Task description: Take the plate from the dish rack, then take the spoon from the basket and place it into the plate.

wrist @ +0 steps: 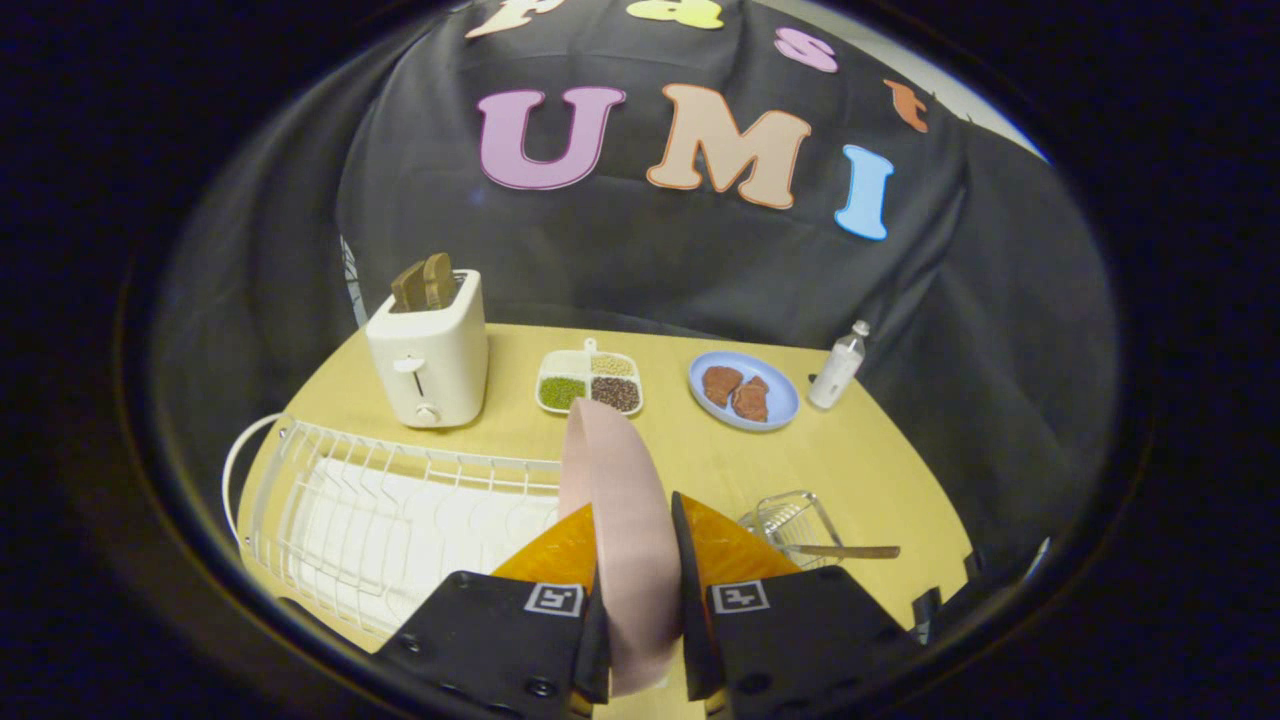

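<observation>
1. Jaws clenched on the pale pink round plate [625, 520], held edge-on between gripper [640, 560] fingers, above white wire dish rack [380, 500].
2. Plate looks stiff, smooth, probably slippery; rim grip seems right.
3. Wooden-handled spoon [845, 551] lies in small wire basket [785, 520], right of fingers.

A staged kitchen booth: beyond the gripper [640, 560], whose fingers clamp a pink plate [620, 520], stands a wooden table [860, 460] with a toaster [432, 358], dish rack [380, 510] and black cloth wall [650, 260] behind.
</observation>
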`<state>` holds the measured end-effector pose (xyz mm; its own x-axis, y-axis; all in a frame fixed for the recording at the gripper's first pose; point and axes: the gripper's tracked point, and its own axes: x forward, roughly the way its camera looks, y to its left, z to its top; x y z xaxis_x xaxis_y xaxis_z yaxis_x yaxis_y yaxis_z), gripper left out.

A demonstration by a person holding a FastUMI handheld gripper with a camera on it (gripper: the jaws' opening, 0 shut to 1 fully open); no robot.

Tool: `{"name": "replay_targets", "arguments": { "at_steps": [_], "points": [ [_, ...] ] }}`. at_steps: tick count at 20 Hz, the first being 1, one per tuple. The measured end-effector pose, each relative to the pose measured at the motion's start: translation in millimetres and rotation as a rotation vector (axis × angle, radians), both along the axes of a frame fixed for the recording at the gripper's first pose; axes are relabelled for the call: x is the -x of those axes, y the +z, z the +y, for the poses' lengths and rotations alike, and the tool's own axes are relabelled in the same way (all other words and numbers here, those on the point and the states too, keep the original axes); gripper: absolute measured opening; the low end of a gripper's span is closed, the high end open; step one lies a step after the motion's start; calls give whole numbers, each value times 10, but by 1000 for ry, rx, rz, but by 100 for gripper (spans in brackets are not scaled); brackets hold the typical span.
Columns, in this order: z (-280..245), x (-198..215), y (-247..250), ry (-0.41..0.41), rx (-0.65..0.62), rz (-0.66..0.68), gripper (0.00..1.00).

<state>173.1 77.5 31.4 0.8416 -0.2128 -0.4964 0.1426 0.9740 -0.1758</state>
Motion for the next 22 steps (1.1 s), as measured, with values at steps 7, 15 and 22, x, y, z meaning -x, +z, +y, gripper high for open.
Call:
{"name": "replay_targets", "arguments": {
  "at_steps": [7, 15, 22],
  "points": [
    [-115, -48, 304, -33, 130, -62, 29],
    [-453, 352, 965, -134, 43, -214, 27],
    [-1279, 1231, 969, -321, -101, -327, 27]
  ]
}}
